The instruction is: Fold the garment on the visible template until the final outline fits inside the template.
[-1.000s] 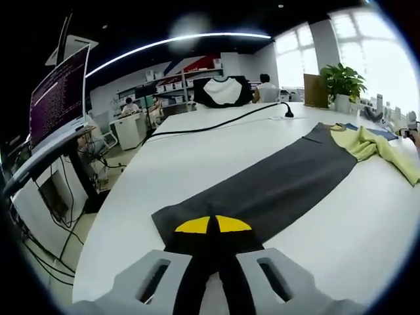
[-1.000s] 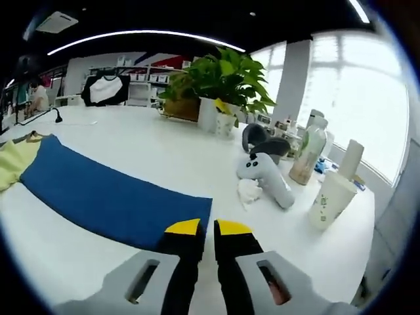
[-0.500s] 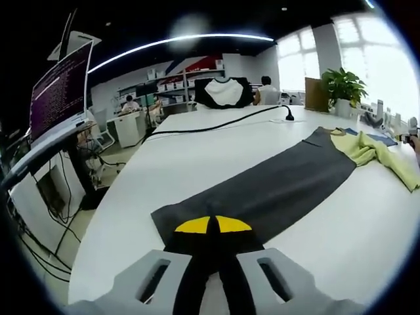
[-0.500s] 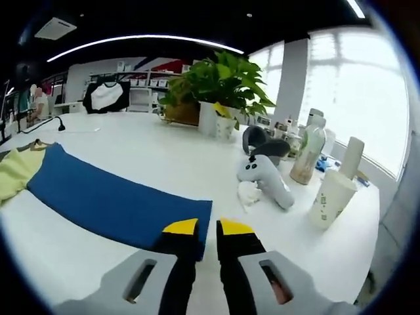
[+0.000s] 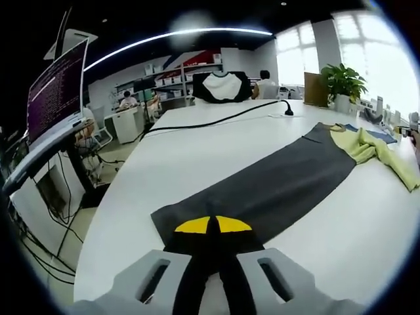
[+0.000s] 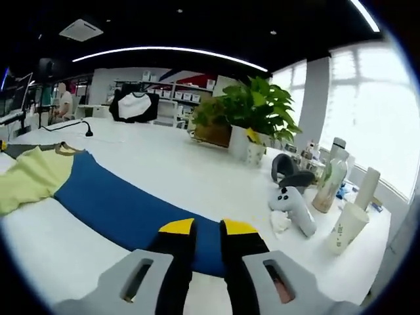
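2 grippers sat low at opposite ends of the long white worktop [image 5: 216, 144], and I read that as a starting stance, each hand parked at 1 end of the laid-out strip before any fold was made.

From the left, my left gripper [image 5: 213, 226] had its yellow-tipped jaws pressed together with no gap, resting over the near edge of the dark grey panel [image 5: 275, 187]. I could not tell whether cloth was pinched between them. That panel ran flat away from me toward the yellow garment [image 5: 384, 151], which lay bunched and unfolded at the strip's middle, partly over the panel's far end. A black cable [image 5: 216, 121] crossed the worktop behind it, clear of the fabric.

My right gripper [image 6: 207, 228] hovered over the near end of the blue panel [image 6: 131, 207], its jaws slightly parted around nothing. In the right gripper view, the garment [image 6: 29, 184] spilled off the blue panel's far end.

Further right, 1 potted plant [image 6: 252, 118] filled its white pot, and a bottle [image 6: 330, 184] and paper cup [image 6: 348, 226] stood upright, contents unseen, beside a white handheld controller [image 6: 295, 207]. I judged them near enough to knock.
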